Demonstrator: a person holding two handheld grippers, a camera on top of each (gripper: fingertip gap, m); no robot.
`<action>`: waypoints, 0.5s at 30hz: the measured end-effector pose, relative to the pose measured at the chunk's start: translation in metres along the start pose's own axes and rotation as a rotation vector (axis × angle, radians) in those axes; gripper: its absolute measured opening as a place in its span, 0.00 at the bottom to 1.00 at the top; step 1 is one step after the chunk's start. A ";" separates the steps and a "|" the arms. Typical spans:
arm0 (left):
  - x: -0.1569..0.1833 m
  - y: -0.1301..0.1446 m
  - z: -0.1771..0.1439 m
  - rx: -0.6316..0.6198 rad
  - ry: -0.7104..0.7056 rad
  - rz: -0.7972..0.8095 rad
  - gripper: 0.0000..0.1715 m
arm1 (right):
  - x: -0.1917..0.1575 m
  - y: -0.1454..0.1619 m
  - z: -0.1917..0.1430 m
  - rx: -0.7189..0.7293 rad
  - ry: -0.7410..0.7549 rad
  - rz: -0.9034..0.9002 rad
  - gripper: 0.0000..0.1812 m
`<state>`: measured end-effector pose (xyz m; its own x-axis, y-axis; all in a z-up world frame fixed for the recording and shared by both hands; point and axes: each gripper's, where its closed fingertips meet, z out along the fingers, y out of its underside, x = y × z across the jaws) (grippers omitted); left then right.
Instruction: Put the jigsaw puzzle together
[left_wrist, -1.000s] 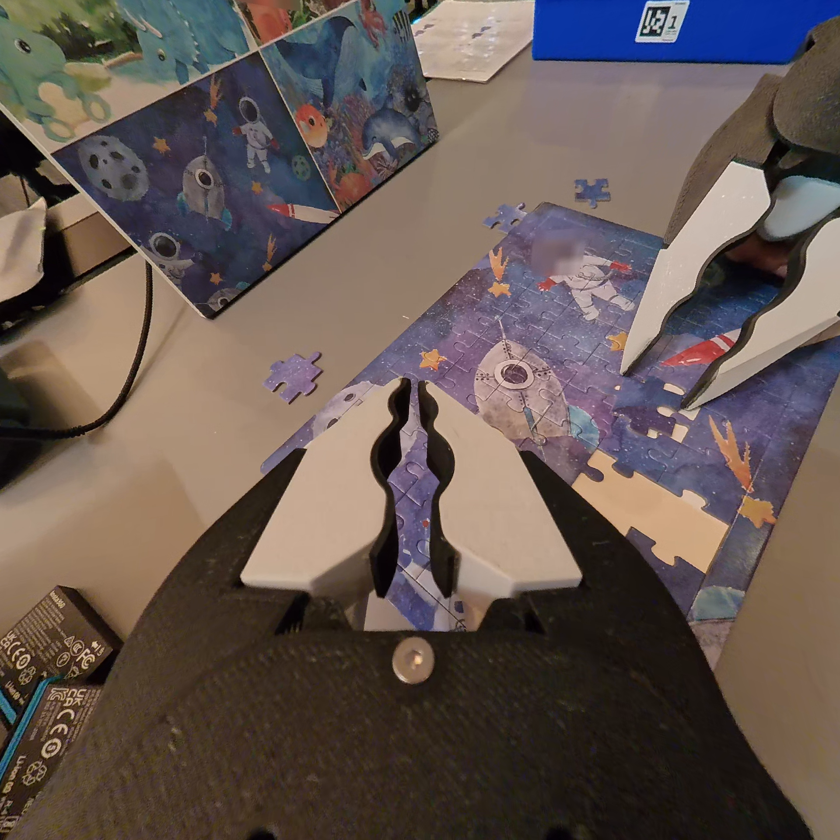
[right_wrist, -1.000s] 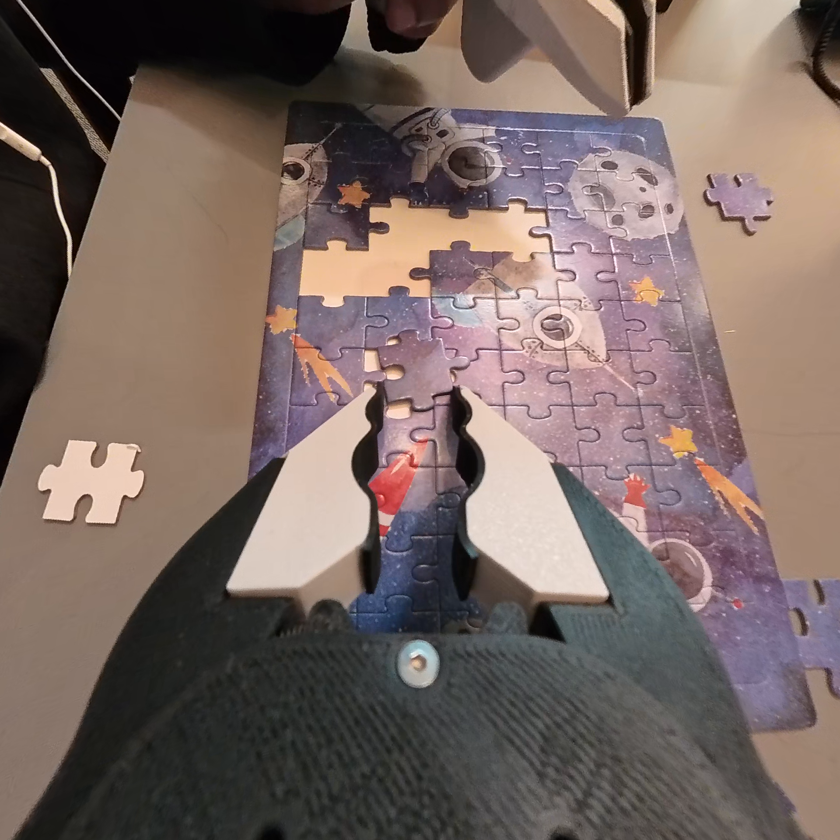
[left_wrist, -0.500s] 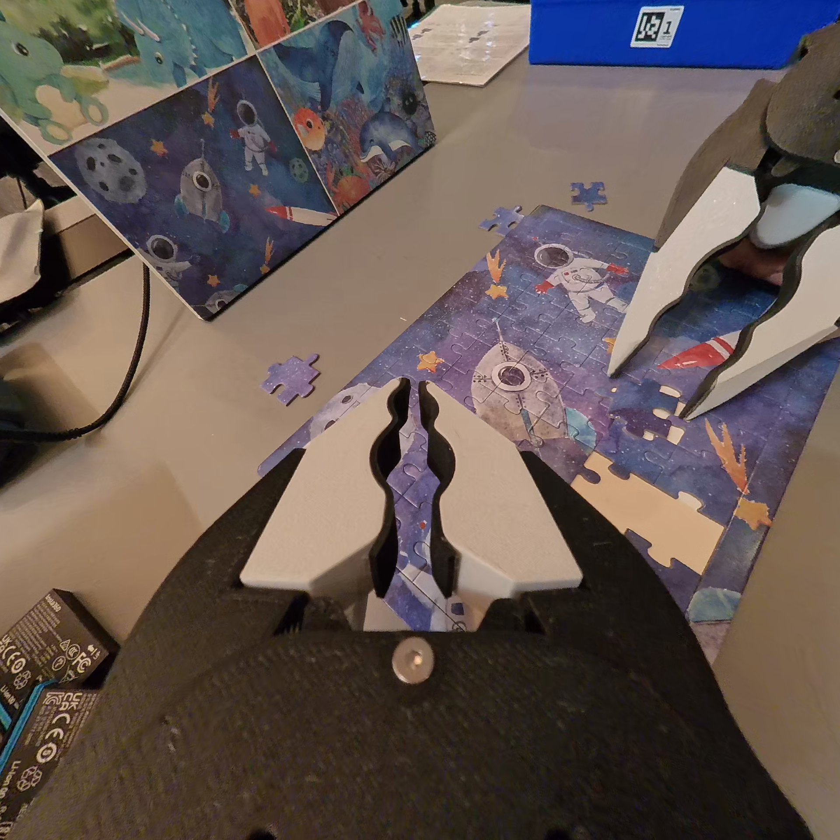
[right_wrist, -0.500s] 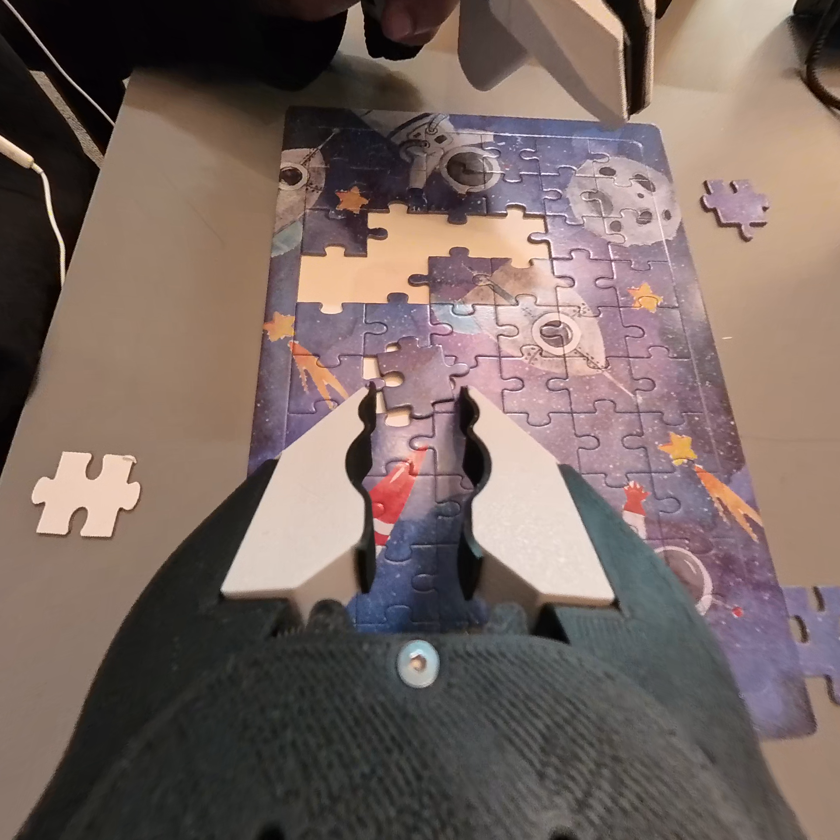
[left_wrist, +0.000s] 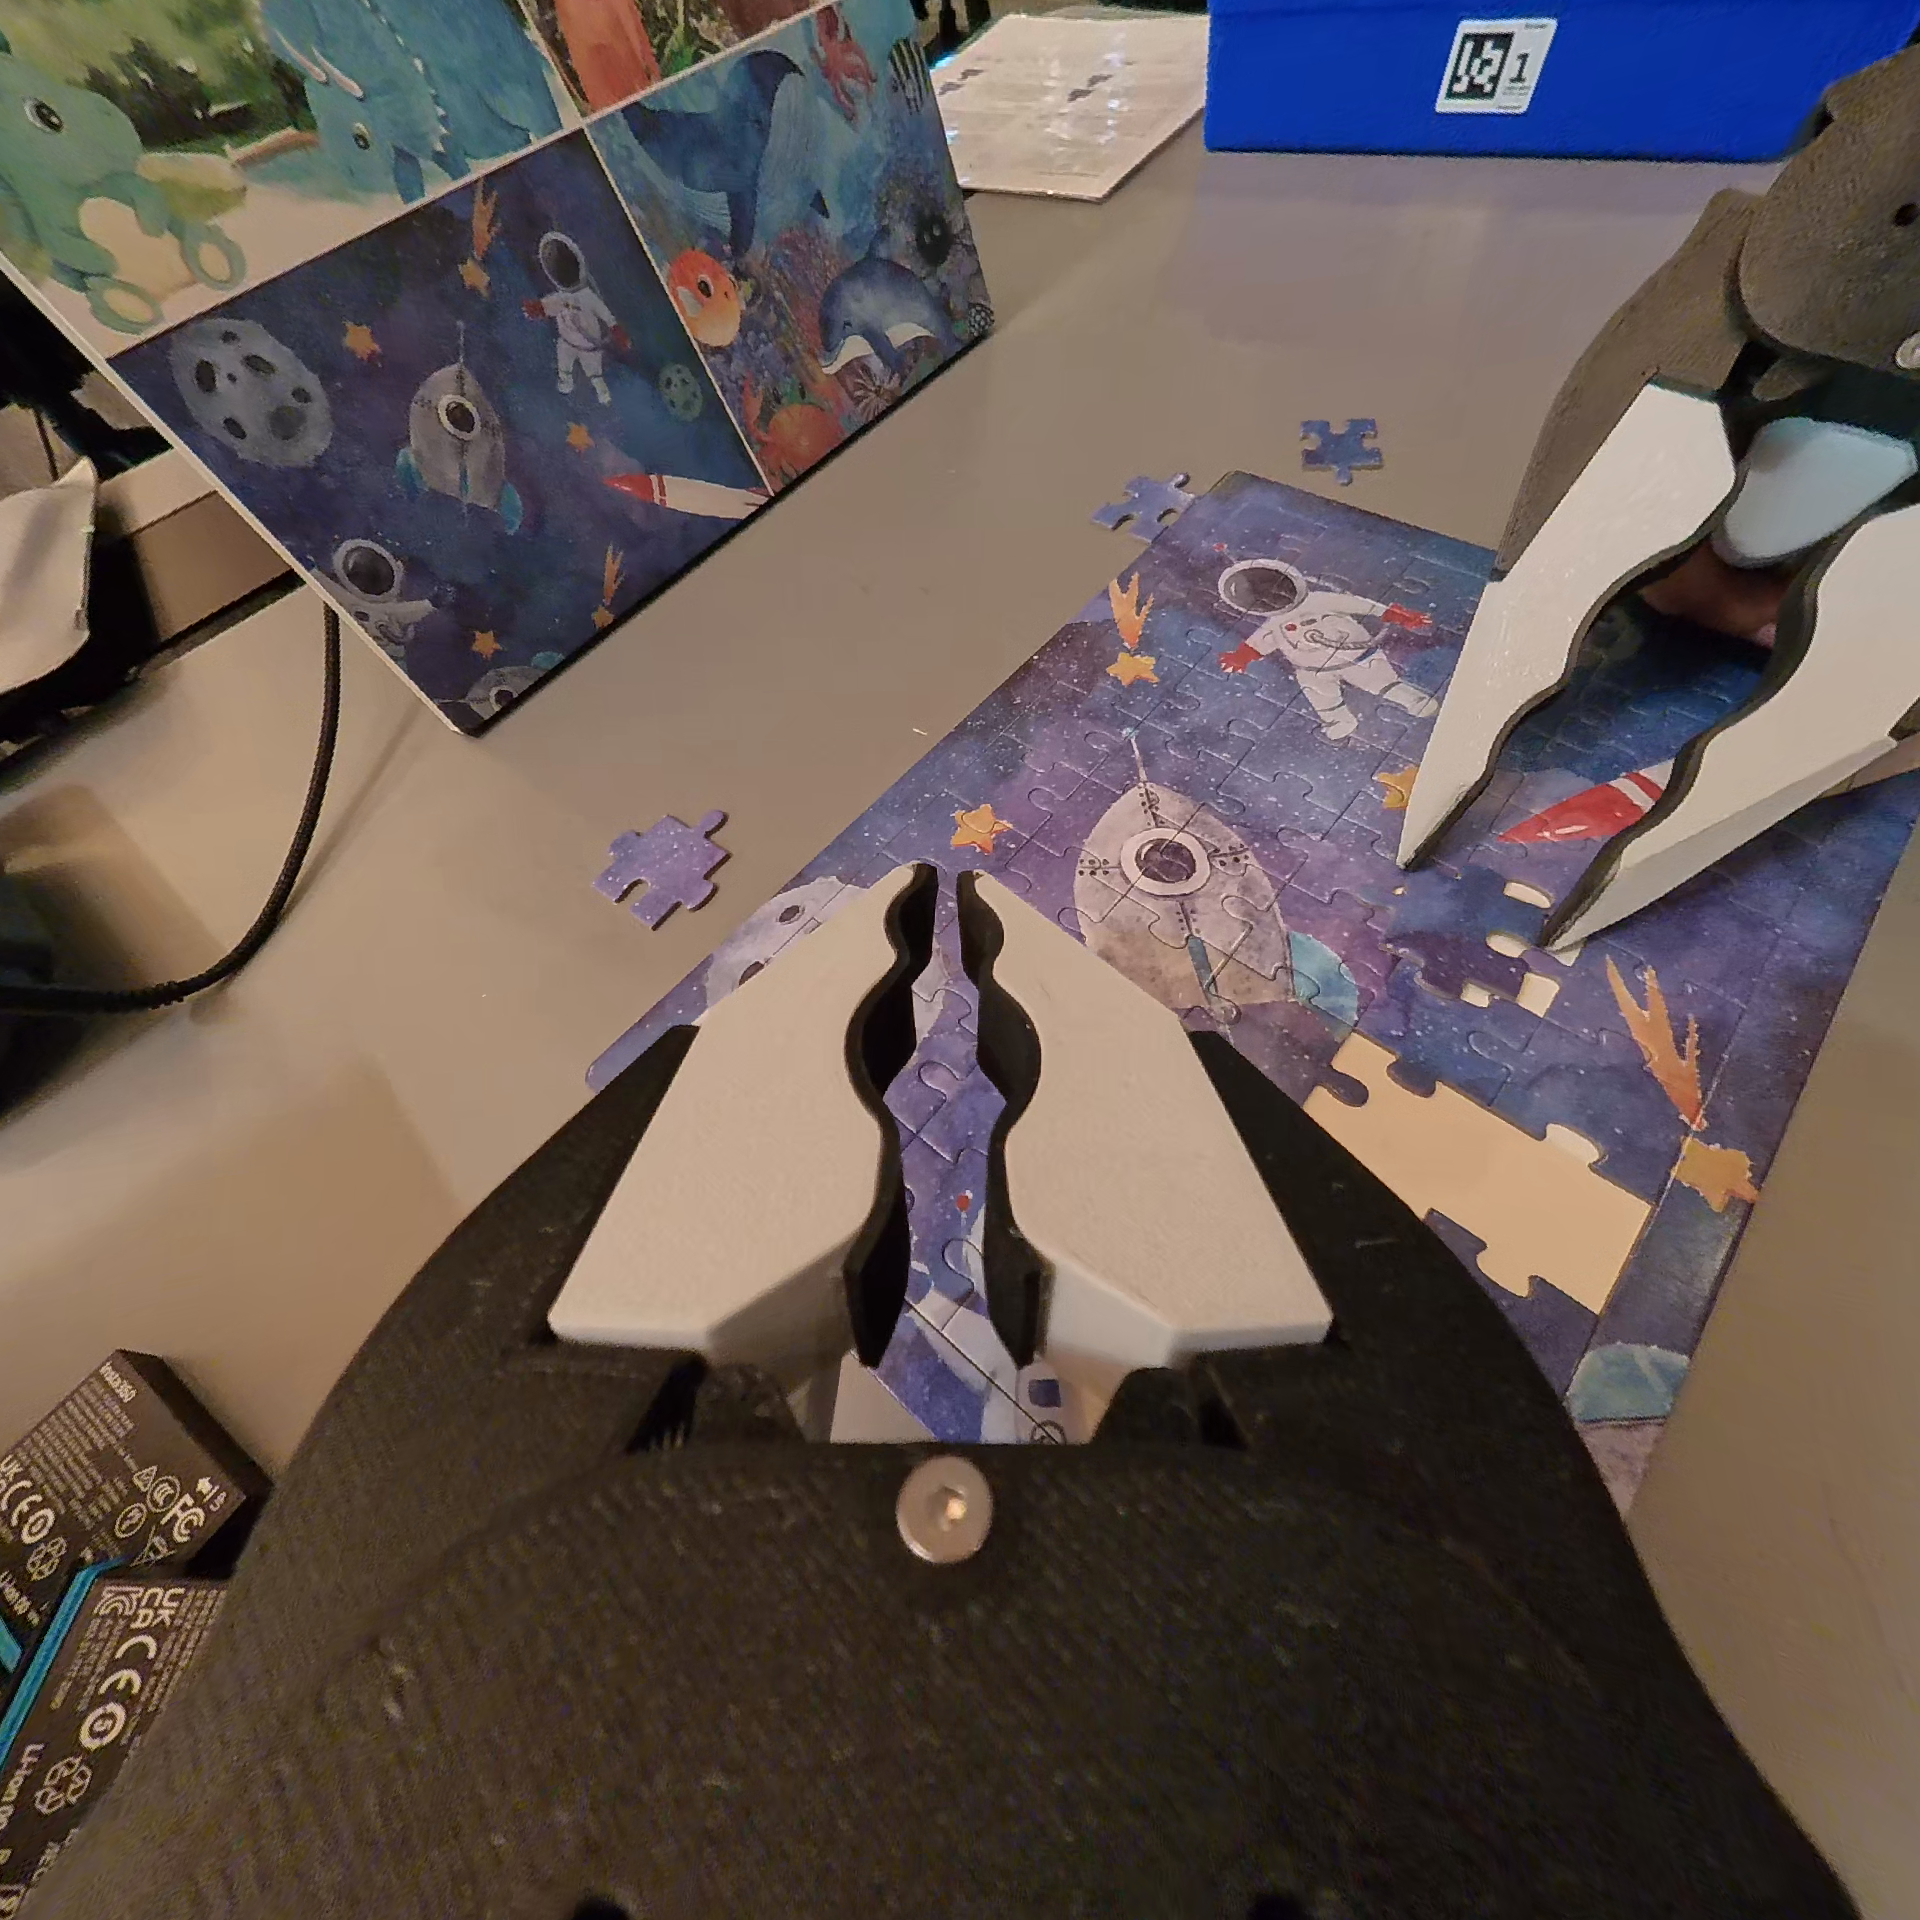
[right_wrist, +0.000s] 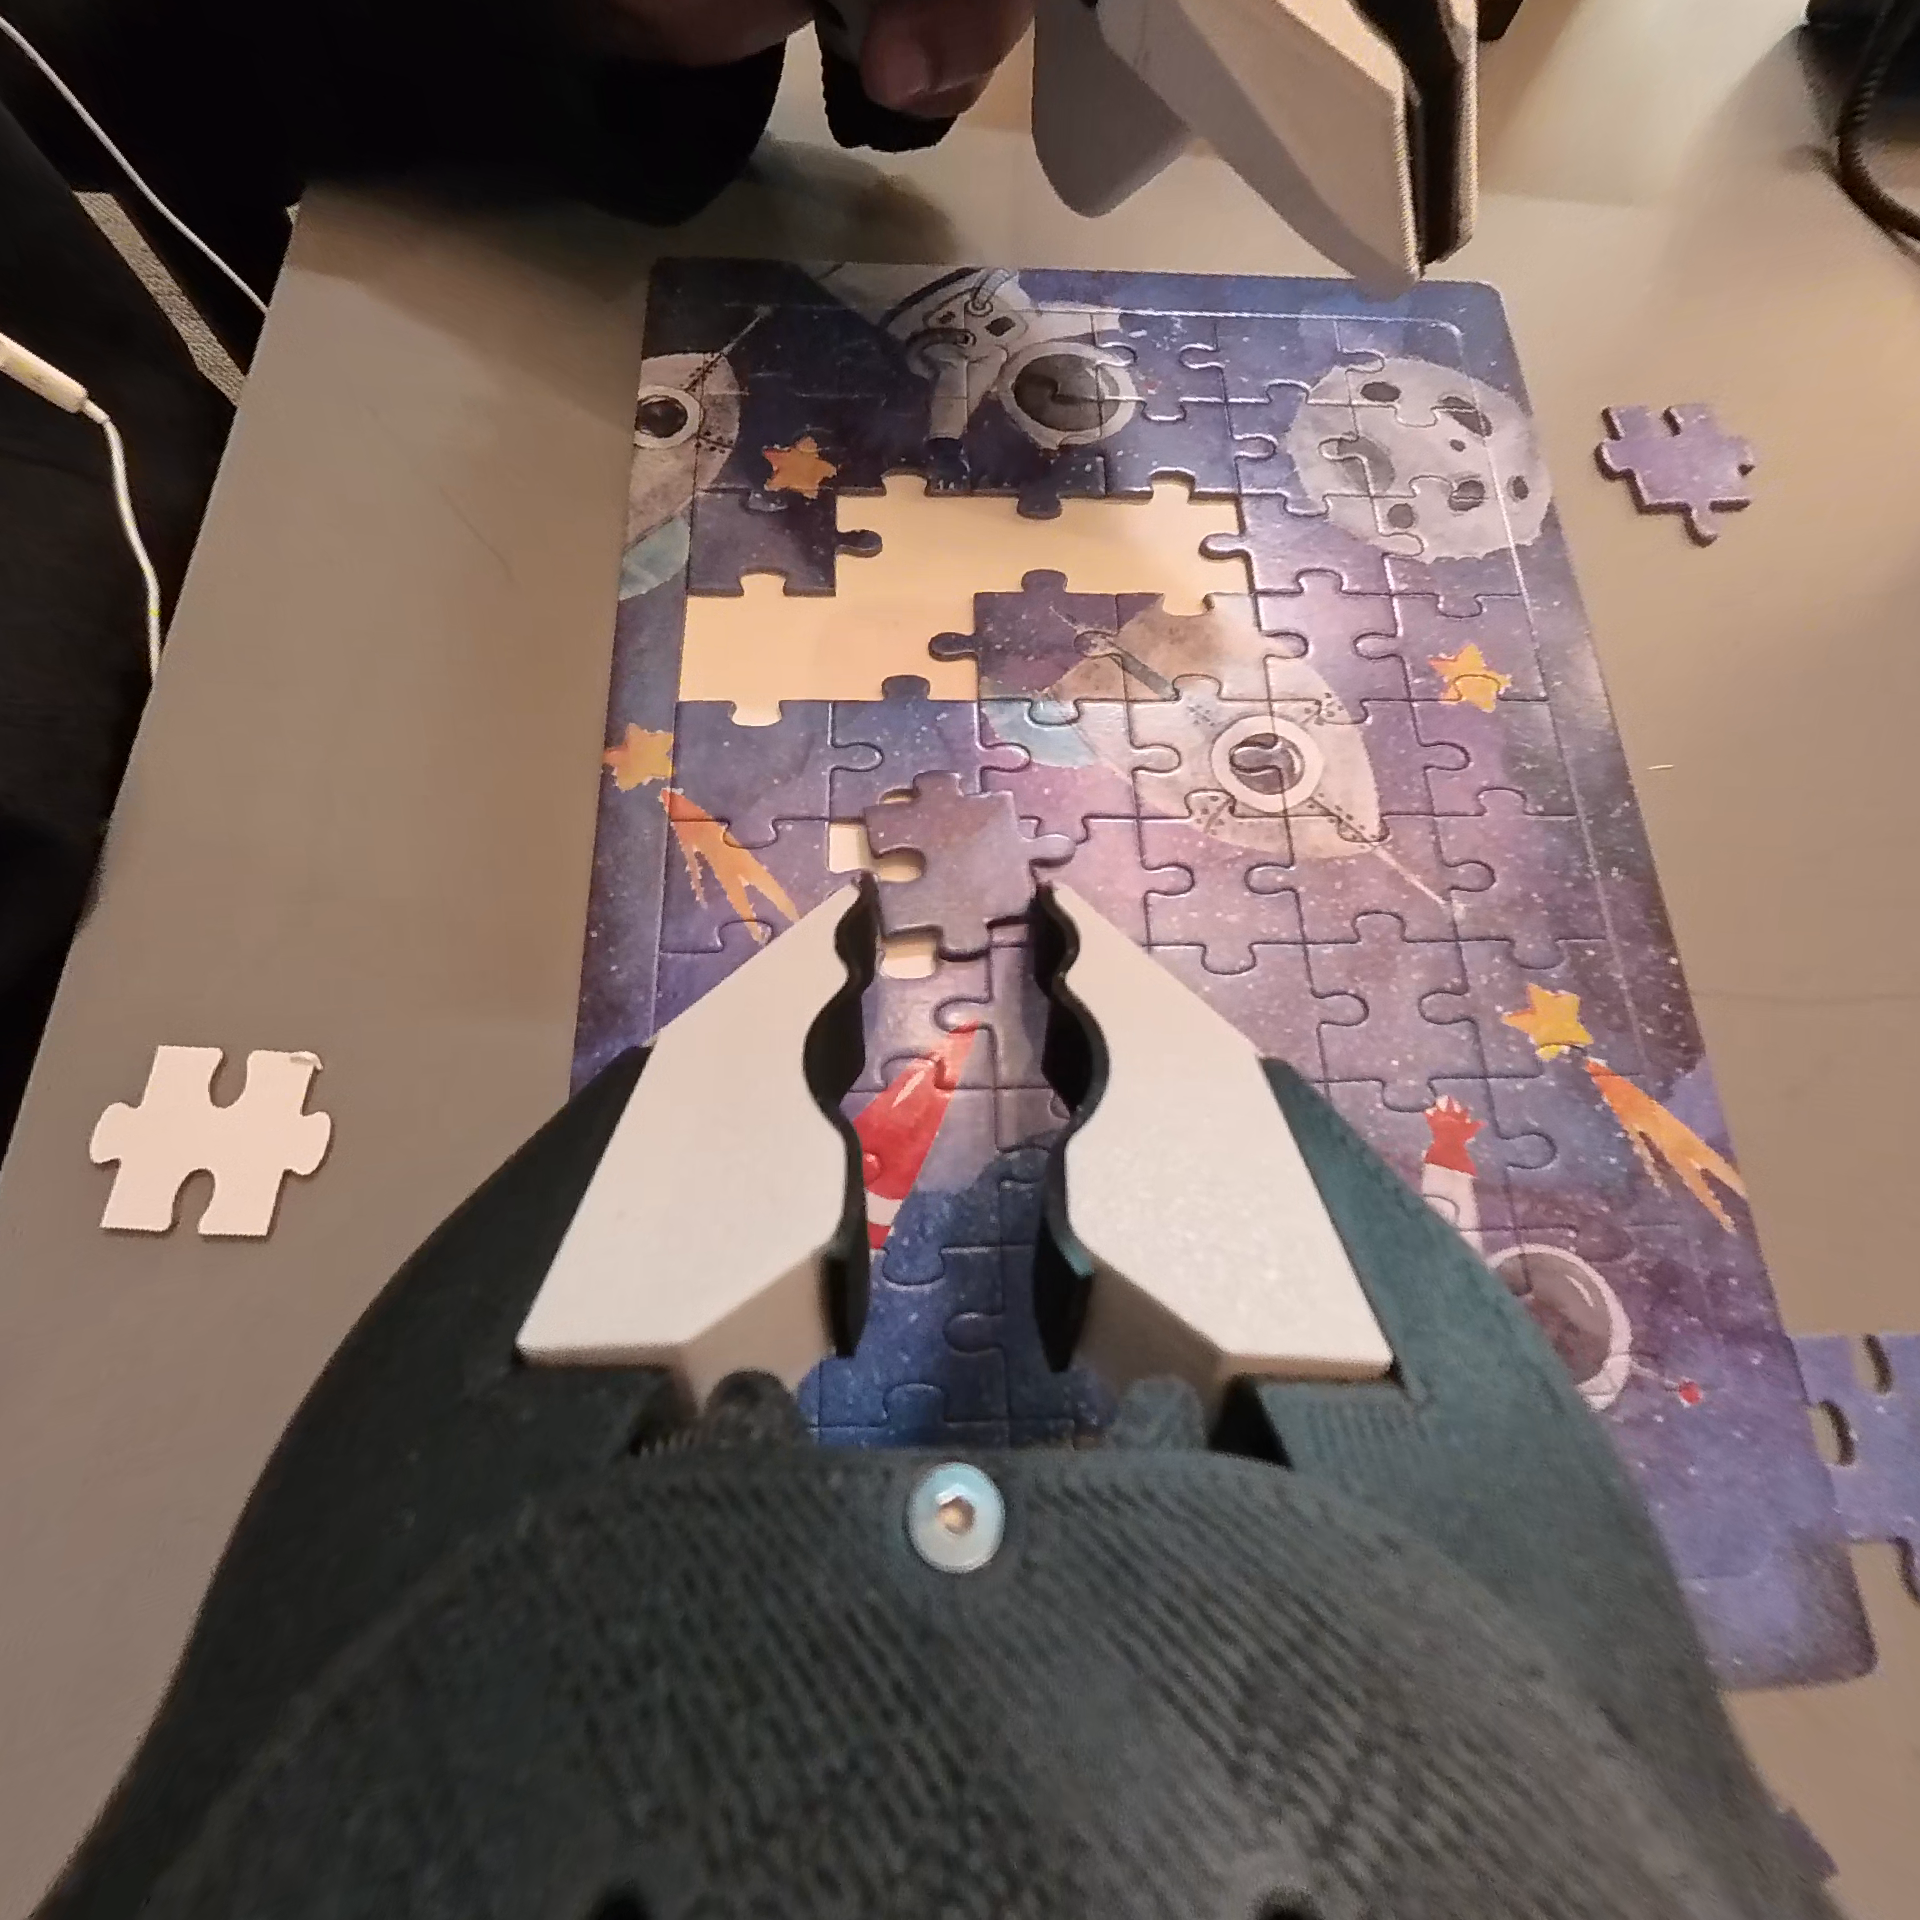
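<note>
Left wrist view: left gripper (left_wrist: 945, 883) hangs over the near end of the jigsaw puzzle (left_wrist: 1226, 790), its two fingers almost together with only a thin slit between, nothing in them.
Puzzle place: it lies flat on the grey tabletop (left_wrist: 831, 644), towards the right edge, with a pale bare patch (left_wrist: 1496, 1174) where pieces are missing.
Far gripper: right gripper (left_wrist: 1486, 904) points down at a dark loose piece (left_wrist: 1455, 925) lying askew on the puzzle.
Stray pieces: one purple piece (left_wrist: 665, 862) left of the puzzle, two blue pieces (left_wrist: 1340, 447) by its far end.
Picture box: stands at the far left (left_wrist: 499, 395).

Right wrist view: right gripper (right_wrist: 951, 894) is parted narrowly, tips either side of the loose piece's (right_wrist: 956, 857) near edge; whether they touch it I cannot tell.
Piece seating: crooked over its gap, not pressed in.
Off the puzzle: white face-down piece (right_wrist: 213, 1138) at the left, purple piece (right_wrist: 1678, 468) at the right.
</note>
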<state>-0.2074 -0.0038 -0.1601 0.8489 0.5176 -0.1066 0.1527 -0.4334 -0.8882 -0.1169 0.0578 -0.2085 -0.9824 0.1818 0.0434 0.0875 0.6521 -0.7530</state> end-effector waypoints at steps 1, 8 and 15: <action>0.000 0.000 0.000 0.002 0.002 0.000 0.01 | 0.001 -0.001 -0.001 0.005 0.003 -0.001 0.16; 0.013 -0.003 0.000 0.023 0.101 -0.032 0.09 | 0.002 -0.013 -0.008 0.069 0.026 -0.022 0.16; 0.089 -0.007 -0.005 0.034 0.515 0.010 0.29 | 0.003 -0.030 -0.018 0.155 0.073 -0.090 0.16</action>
<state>-0.1305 0.0421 -0.1613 0.9906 0.0799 0.1111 0.1342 -0.4081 -0.9030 -0.1195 0.0517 -0.1737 -0.9701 0.1841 0.1582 -0.0322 0.5484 -0.8356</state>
